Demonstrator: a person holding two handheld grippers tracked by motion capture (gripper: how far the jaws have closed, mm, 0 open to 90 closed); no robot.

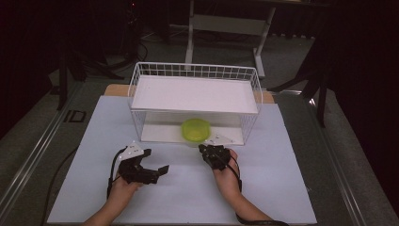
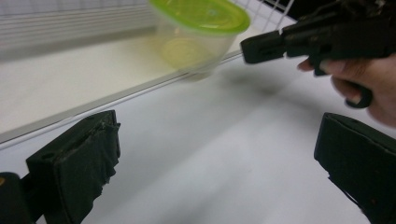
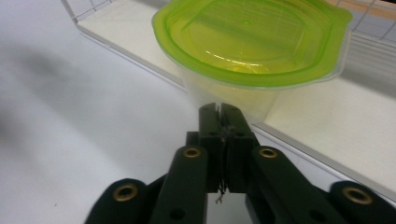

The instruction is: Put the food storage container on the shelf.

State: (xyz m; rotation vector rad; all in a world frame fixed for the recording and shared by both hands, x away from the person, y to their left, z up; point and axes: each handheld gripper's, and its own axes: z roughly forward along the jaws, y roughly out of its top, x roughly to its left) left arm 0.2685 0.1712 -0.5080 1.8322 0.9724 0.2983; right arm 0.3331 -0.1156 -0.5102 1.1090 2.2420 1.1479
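Observation:
A clear tub with a lime-green lid stands at the front edge of the lower floor of a white wire rack. My right gripper is shut with nothing between its jaws. In the right gripper view its tips sit just in front of the tub, low on its clear wall; whether they touch it is unclear. My left gripper rests open on the white table to the left, jaws wide apart and facing the tub and the right gripper.
The rack carries a flat white shelf over the tub, leaving a low opening at the front. The white tabletop spreads around both hands. Cables trail from the grippers. A desk frame stands on the dark floor behind.

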